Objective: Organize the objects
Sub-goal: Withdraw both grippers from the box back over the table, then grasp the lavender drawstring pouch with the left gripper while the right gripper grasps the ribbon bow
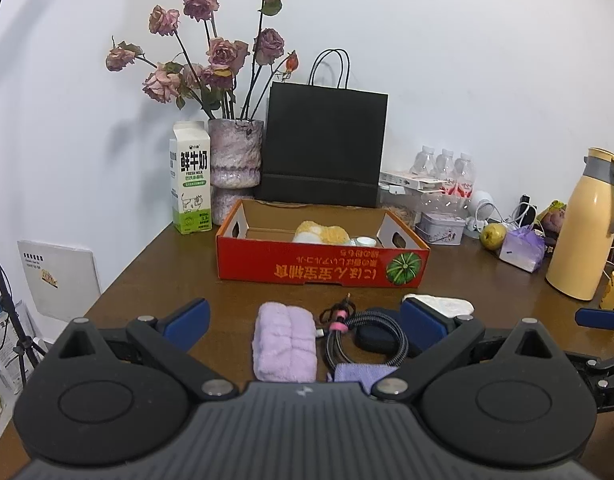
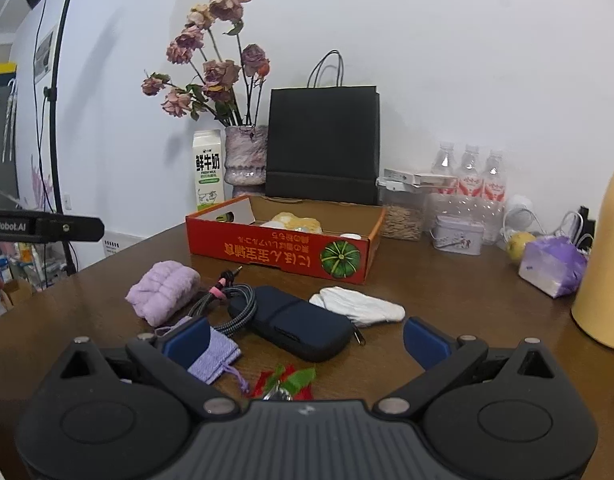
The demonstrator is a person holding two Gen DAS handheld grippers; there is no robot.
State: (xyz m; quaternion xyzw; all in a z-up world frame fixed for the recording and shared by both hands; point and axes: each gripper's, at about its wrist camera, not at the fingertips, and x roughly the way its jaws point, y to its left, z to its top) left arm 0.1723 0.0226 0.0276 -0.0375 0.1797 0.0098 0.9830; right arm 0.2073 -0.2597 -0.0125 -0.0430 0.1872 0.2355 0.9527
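Note:
A red cardboard box (image 1: pixel 323 270) (image 2: pixel 279 252) stands on the brown table and holds a yellow plush item (image 1: pixel 321 232) (image 2: pixel 295 222). In front of it lie a lilac rolled towel (image 1: pixel 285 344) (image 2: pixel 163 292), a coiled braided cable (image 1: pixel 363 336) (image 2: pixel 227 304), a dark blue case (image 2: pixel 299 322), a white cloth (image 2: pixel 357 304) (image 1: pixel 443 304), a small purple pouch (image 2: pixel 213 358) (image 1: pixel 363 372) and a red-green ribbon item (image 2: pixel 287 380). My left gripper (image 1: pixel 305 322) is open above the towel and cable. My right gripper (image 2: pixel 305 340) is open above the case.
At the back stand a milk carton (image 1: pixel 190 184), a vase of dried roses (image 1: pixel 235 156), a black paper bag (image 1: pixel 323 144), water bottles (image 2: pixel 471 172), a tin (image 2: pixel 457 234), a pear (image 2: pixel 519 244), a purple tissue pack (image 2: pixel 553 266) and a yellow thermos (image 1: pixel 583 224). A light stand (image 2: pixel 57 120) is left.

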